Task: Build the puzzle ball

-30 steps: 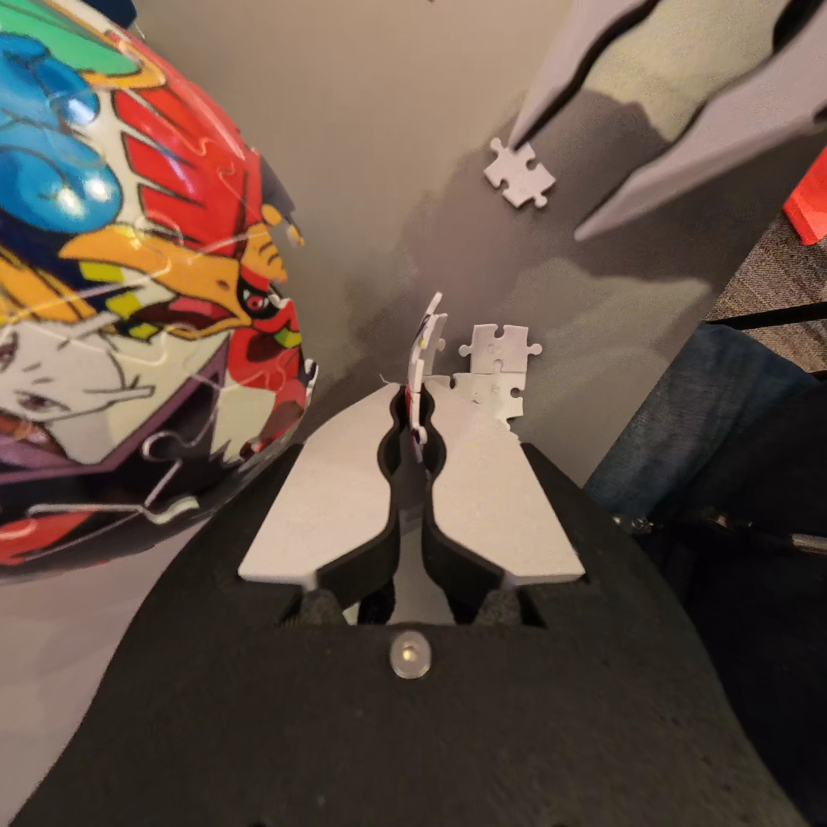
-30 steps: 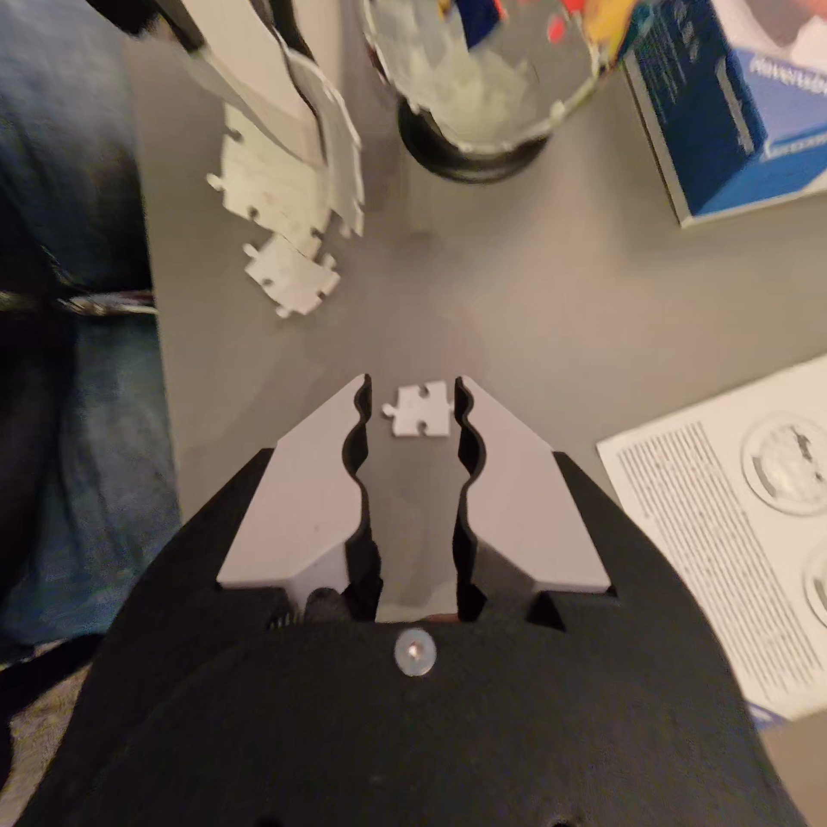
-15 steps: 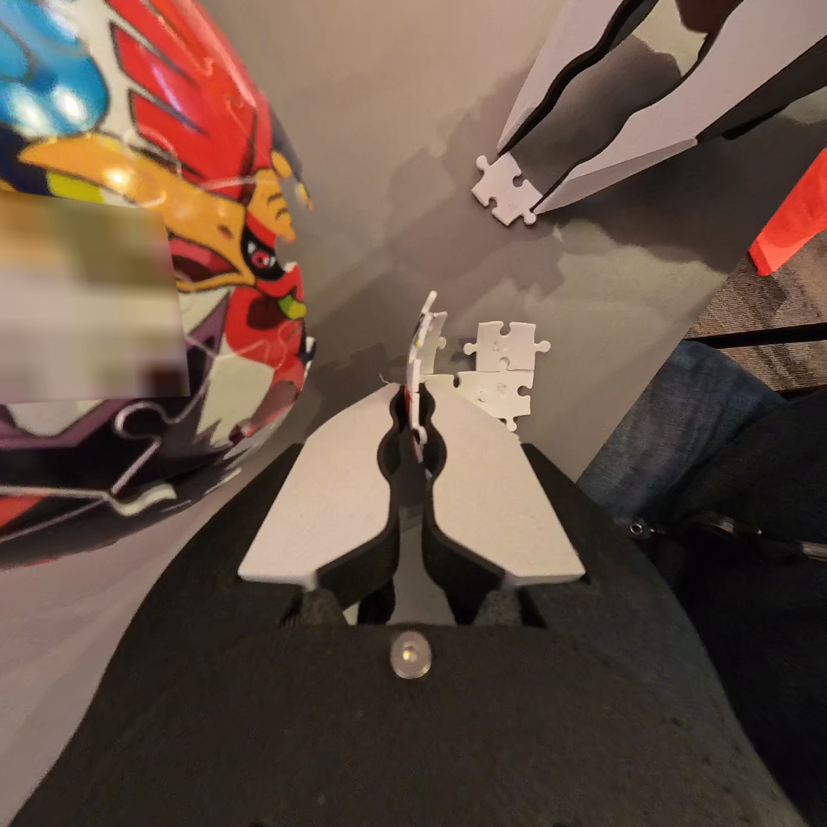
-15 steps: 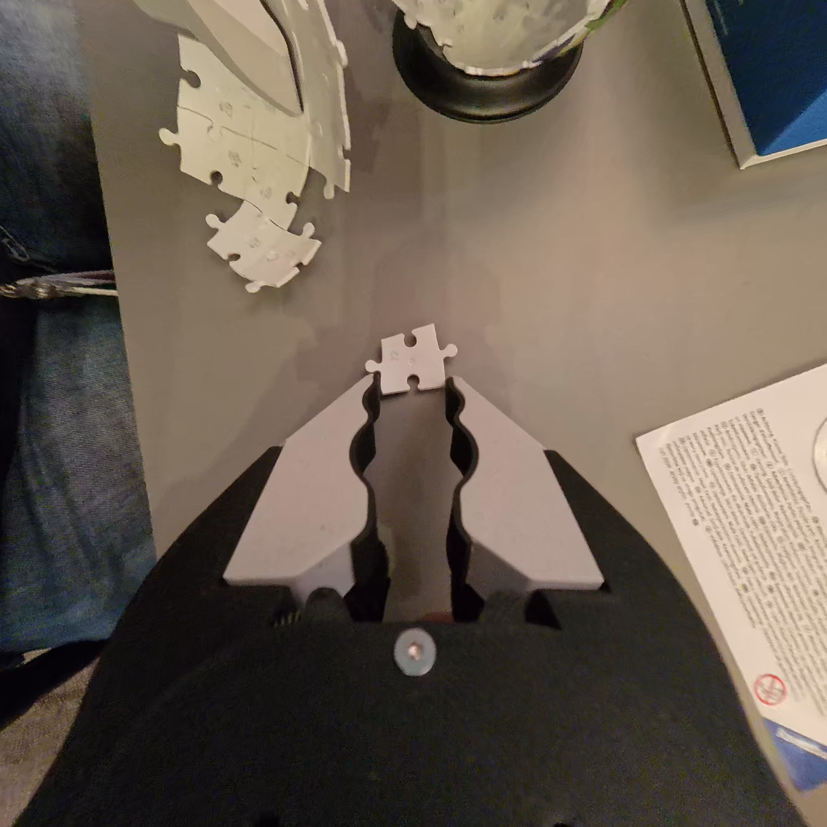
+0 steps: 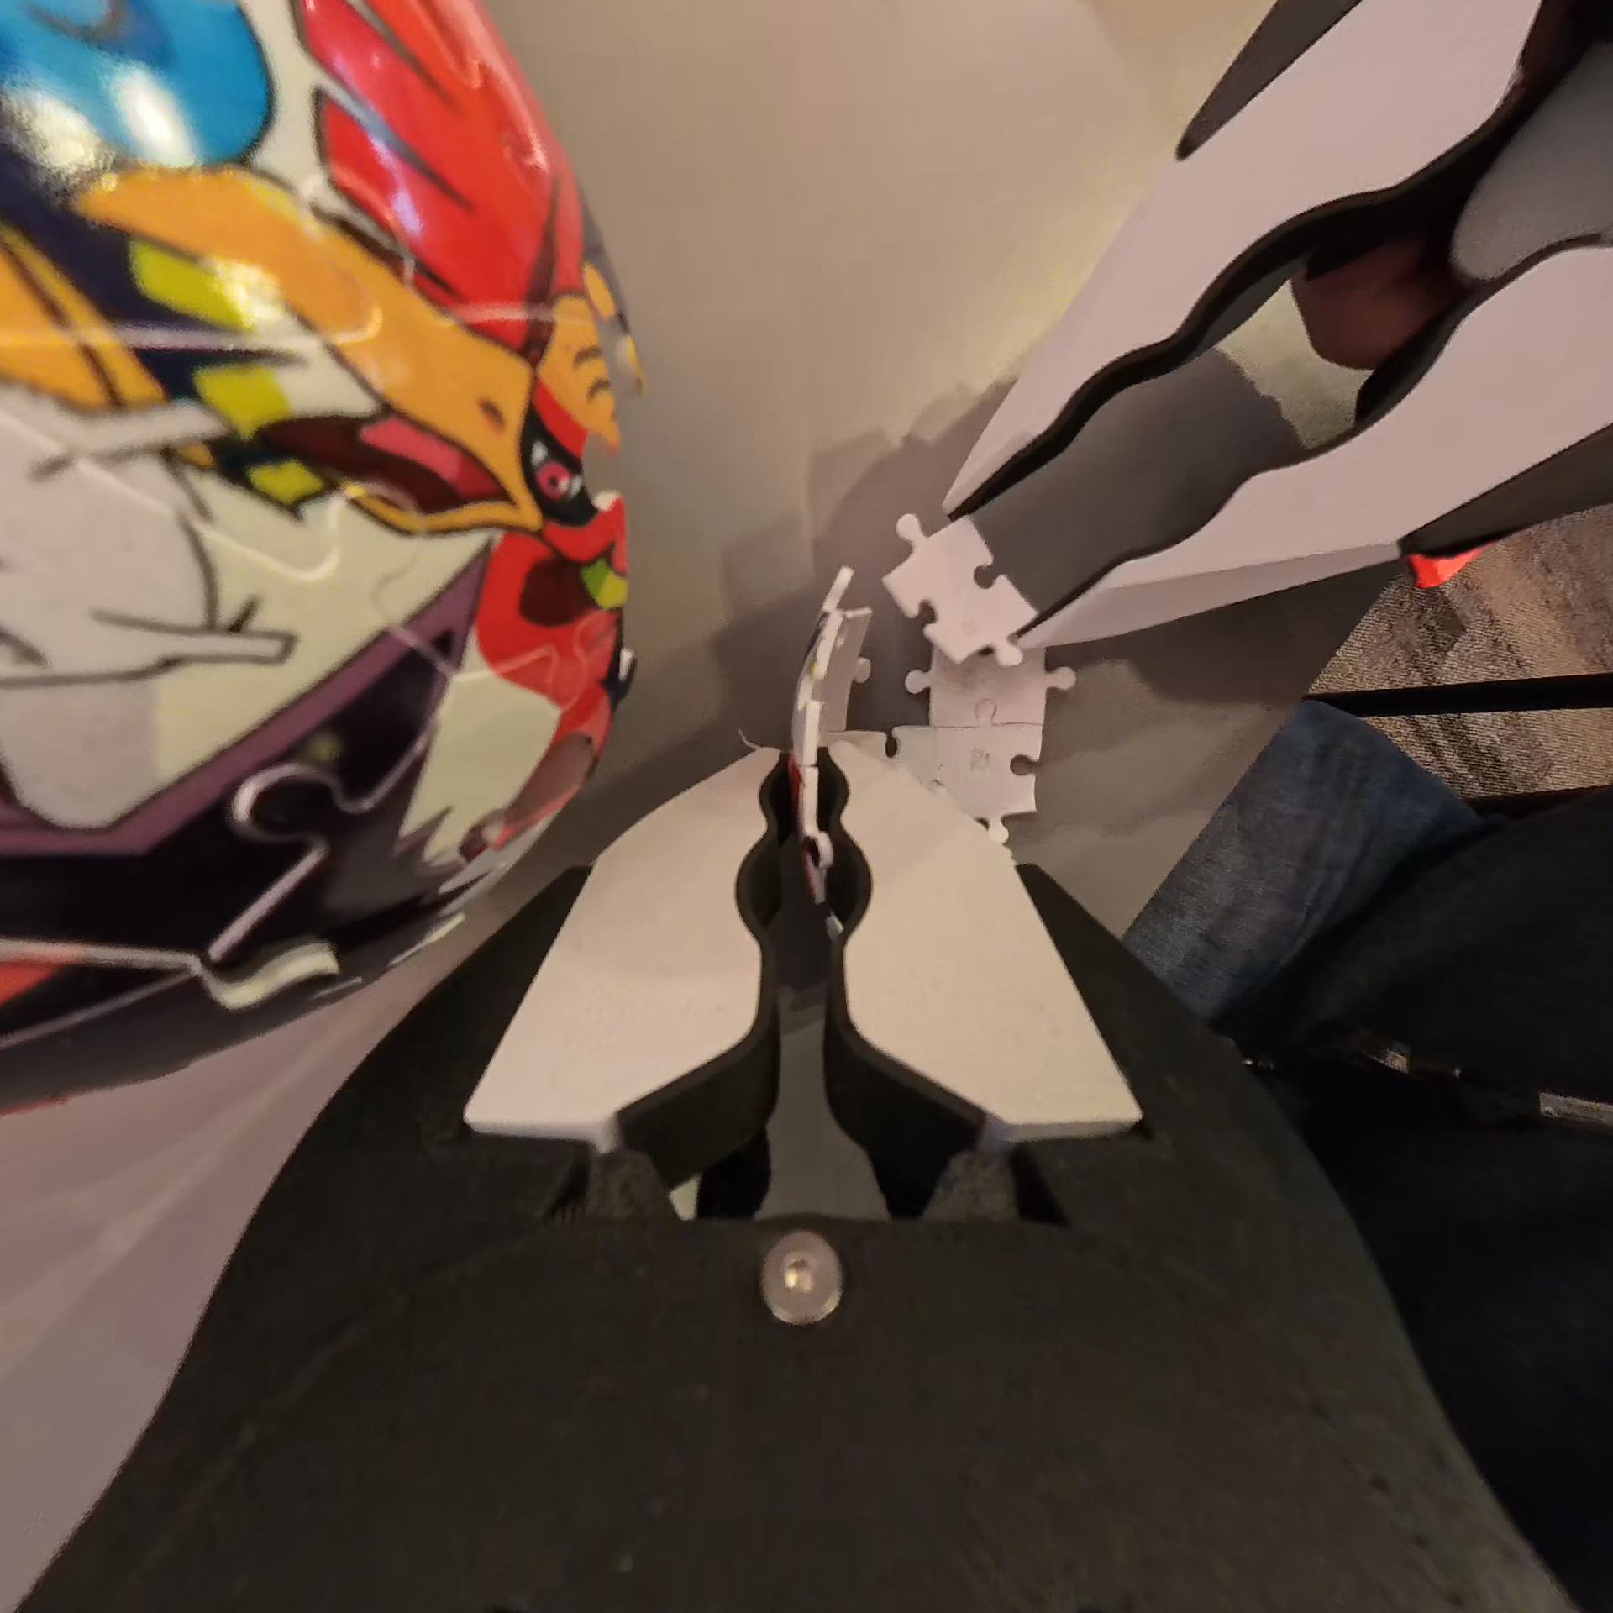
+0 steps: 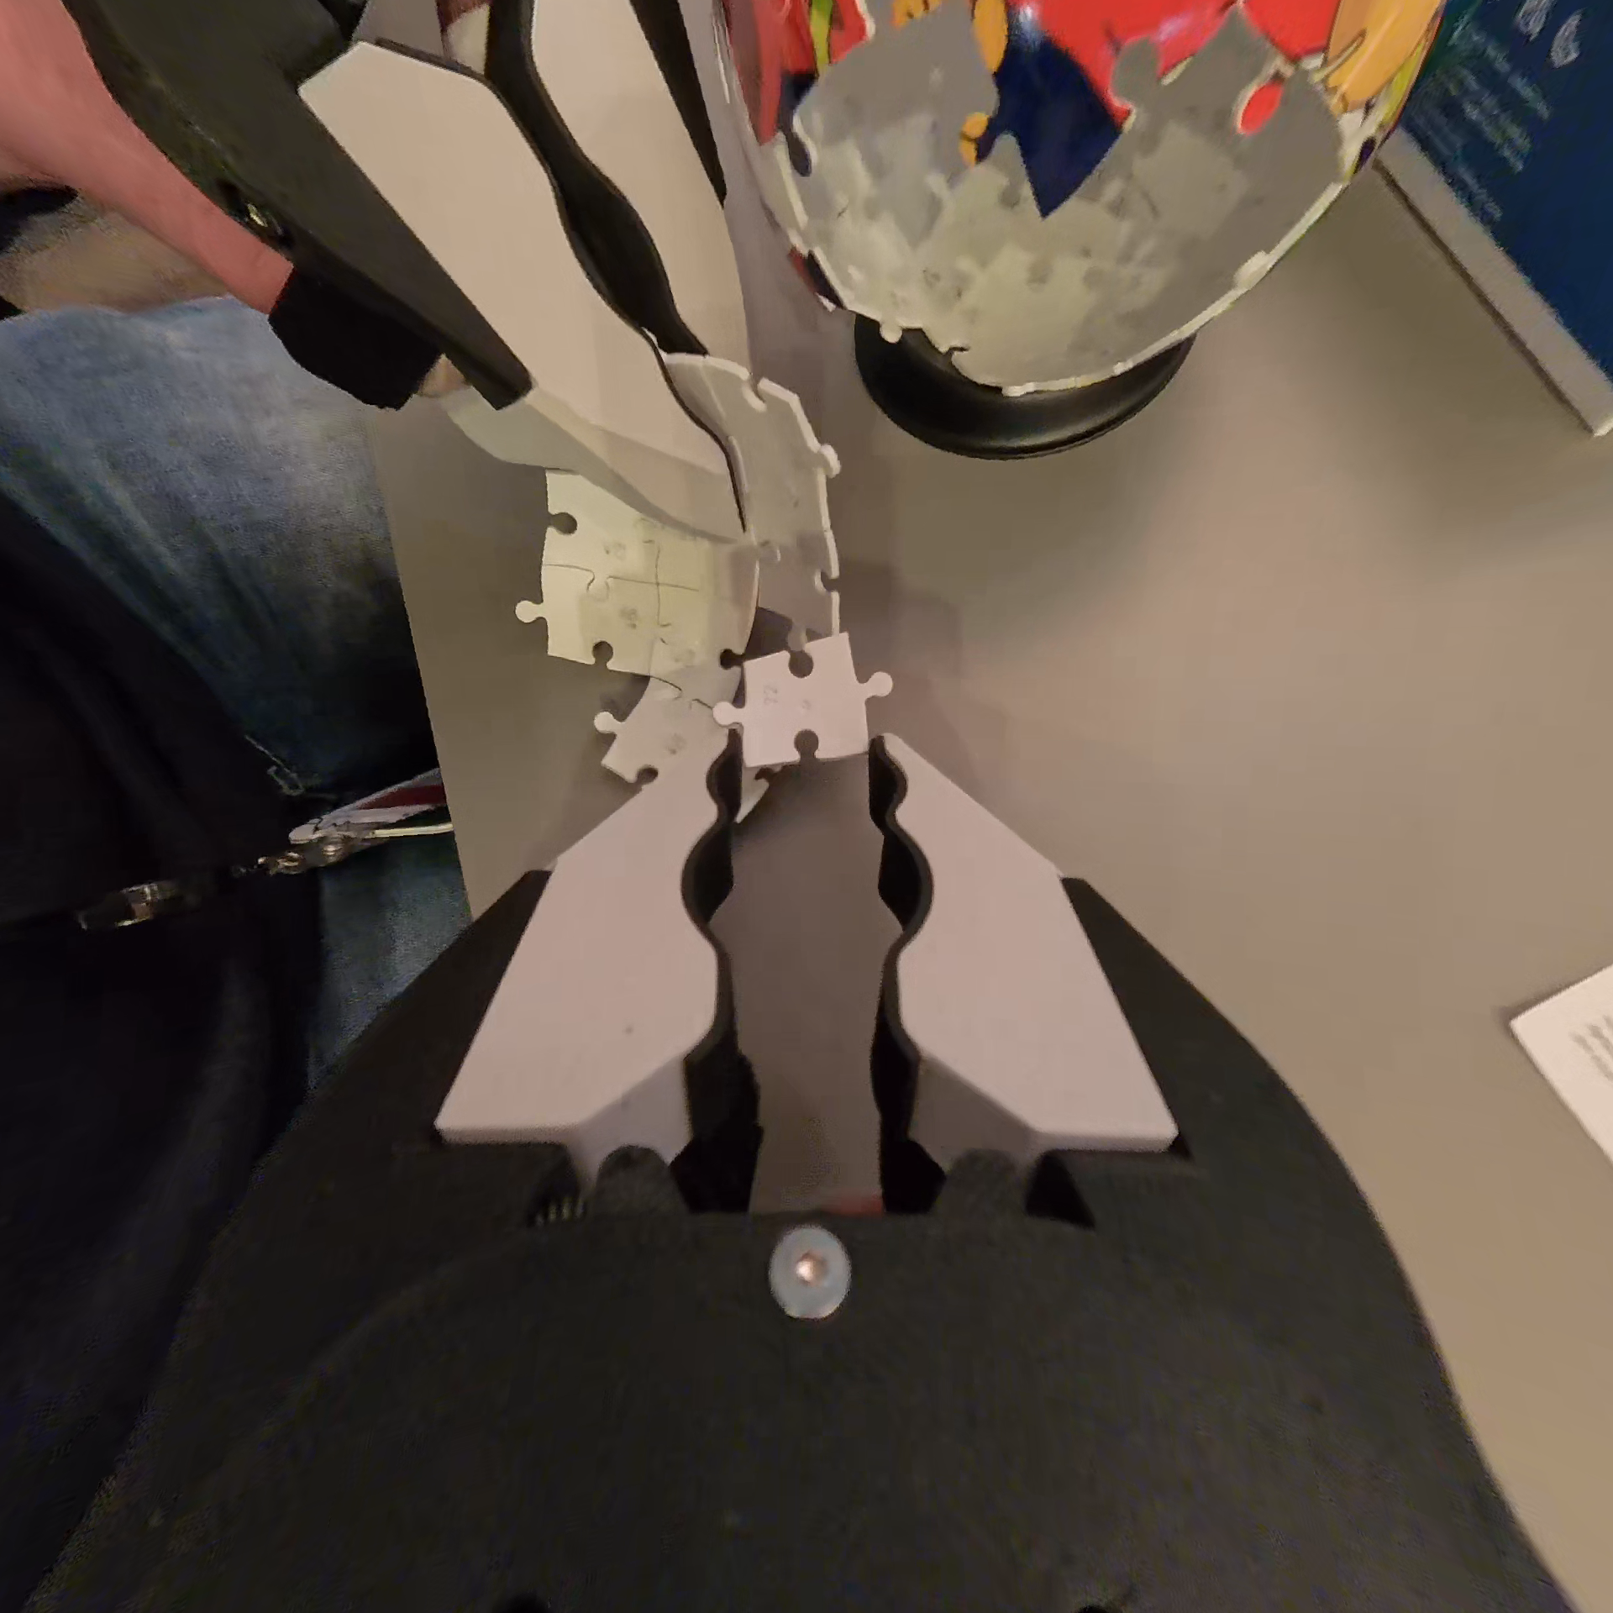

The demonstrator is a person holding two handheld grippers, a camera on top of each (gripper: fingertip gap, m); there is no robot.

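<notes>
White single piece point(image 6: 803, 709) is pinched at the right gripper point(image 6: 799, 758) tips, hovering just beside the joined cluster of pieces point(image 6: 646, 602). Left gripper point(image 5: 807, 768) is clamped on that cluster, holding it edge-up near the half-built puzzle ball point(image 6: 1074, 175) on its stand. My take: line the tab up with the open notch first, then press gently so the cluster doesn't flex apart.

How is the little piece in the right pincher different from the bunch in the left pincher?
The single piece is one flat piece held at the right gripper's tips; the joined pieces form a curved strip, clamped in the left gripper. Both show plain grey-white backs.
</notes>
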